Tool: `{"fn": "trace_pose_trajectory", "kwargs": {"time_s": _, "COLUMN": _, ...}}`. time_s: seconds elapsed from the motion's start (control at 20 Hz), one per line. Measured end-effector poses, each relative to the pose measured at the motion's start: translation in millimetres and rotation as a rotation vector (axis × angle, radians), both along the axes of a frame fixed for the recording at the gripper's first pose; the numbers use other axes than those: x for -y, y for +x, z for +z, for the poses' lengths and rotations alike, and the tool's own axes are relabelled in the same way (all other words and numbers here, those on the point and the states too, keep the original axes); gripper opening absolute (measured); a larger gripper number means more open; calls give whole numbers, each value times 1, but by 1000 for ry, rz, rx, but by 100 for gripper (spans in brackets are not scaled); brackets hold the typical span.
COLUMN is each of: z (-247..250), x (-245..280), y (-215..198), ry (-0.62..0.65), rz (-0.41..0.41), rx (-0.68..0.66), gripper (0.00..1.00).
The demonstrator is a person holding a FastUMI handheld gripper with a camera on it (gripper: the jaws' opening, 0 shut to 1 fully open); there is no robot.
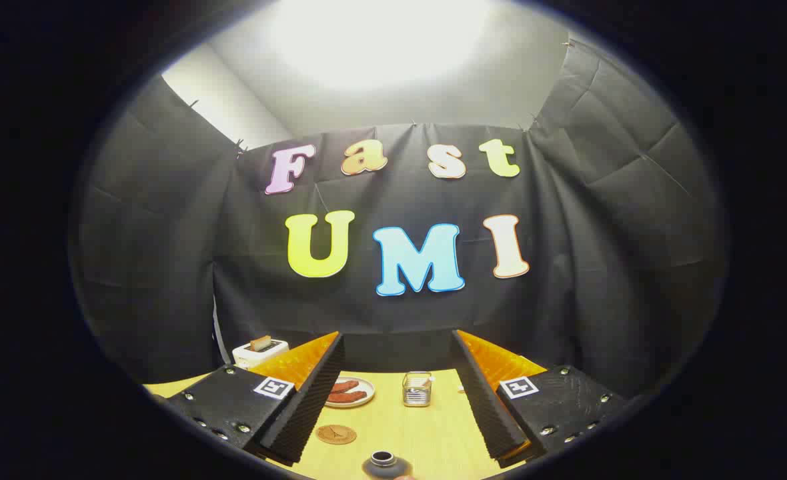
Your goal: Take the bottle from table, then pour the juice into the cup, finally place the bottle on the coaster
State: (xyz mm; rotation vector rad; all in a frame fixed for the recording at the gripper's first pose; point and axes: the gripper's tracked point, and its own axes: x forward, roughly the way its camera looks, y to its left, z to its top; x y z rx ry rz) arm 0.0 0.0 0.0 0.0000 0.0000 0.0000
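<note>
You were at step one, the take: gripper (393, 407) fingers spread wide, empty, bottle (383, 463) near, between them. Cup (417, 389) far, coaster (335, 434) left. Next: lower, center, pinch the bottle.

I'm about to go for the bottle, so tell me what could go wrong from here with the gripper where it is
1. The bottle has no cap on its mouth; a knock from the open gripper could tip it and spill juice.
2. The bottle sits low between the fingers, so they may close too high, on its neck.
3. The cup stands close to the plate of food; a sloppy pour could splash it. The coaster lies nearer.
</note>
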Motion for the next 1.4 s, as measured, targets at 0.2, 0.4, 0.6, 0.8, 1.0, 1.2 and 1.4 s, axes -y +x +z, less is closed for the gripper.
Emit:
{"fn": "trace_pose_trajectory", "kwargs": {"time_s": 0.2, "z": 3, "x": 4, "y": -3, "ry": -4, "rz": -11, "rx": 8, "gripper": 97}}
{"fn": "trace_pose_trajectory", "kwargs": {"time_s": 0.4, "z": 2, "x": 2, "y": -9, "ry": -39, "rz": -1, "rx": 12, "gripper": 97}}
{"fn": "trace_pose_trajectory", "kwargs": {"time_s": 0.6, "z": 8, "x": -3, "y": -11, "ry": -41, "rz": 4, "rx": 13, "gripper": 97}}
{"fn": "trace_pose_trajectory", "kwargs": {"time_s": 0.8, "z": 14, "x": 5, "y": -19, "ry": -56, "rz": -34, "rx": 41, "gripper": 97}}
{"fn": "trace_pose_trajectory", "kwargs": {"time_s": 1.0, "z": 14, "x": 9, "y": -28, "ry": -67, "rz": -38, "rx": 49, "gripper": 97}}
{"fn": "trace_pose_trajectory", "kwargs": {"time_s": 1.2, "z": 12, "x": 7, "y": -30, "ry": -61, "rz": -30, "rx": 41, "gripper": 97}}
{"fn": "trace_pose_trajectory", "kwargs": {"time_s": 1.4, "z": 3, "x": -3, "y": -26, "ry": -58, "rz": 9, "rx": 34, "gripper": 97}}
